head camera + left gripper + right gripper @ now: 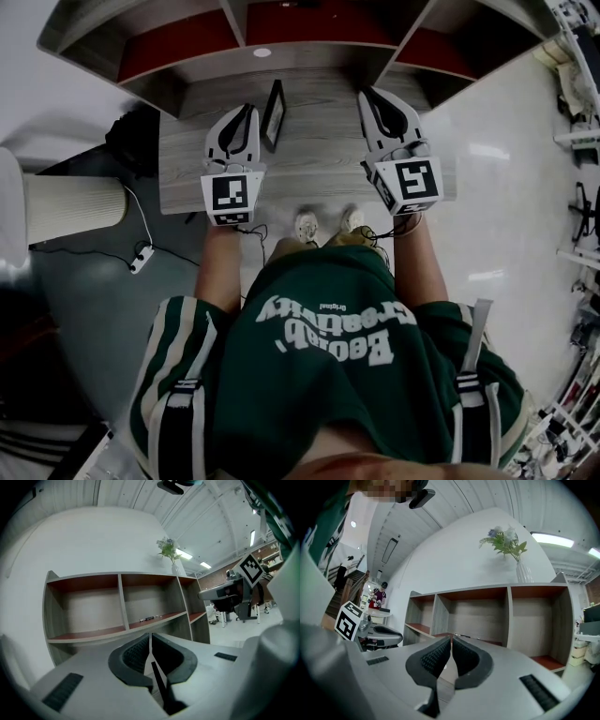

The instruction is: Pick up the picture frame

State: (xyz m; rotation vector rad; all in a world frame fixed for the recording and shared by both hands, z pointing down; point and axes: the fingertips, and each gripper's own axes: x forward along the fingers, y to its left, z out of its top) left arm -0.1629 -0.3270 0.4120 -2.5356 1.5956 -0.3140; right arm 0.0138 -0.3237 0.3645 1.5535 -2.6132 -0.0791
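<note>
Pale glossy floor (506,169) lies under the person's light shoes (307,225), with a white power strip (141,258) off to the person's left. Just ahead is a table (319,150) of grey wood grain. Both tongs hang over it, pointing away from the person. The left tongs (249,111) are closed, pads together with nothing between them, as the left gripper view shows (150,637). The right tongs (368,96) are also pressed shut and empty (451,639). The picture frame (273,114), dark-edged, stands on the table just beside the tip of the left tongs, on the side facing the right tongs; whether they touch I cannot tell. Behind the table is an open shelf unit (281,42) with red-brown boards, a small pen-like thing (146,618) on the middle one. A vase of flowers (506,543) stands on top, against a white wall under ceiling strip lights.
</note>
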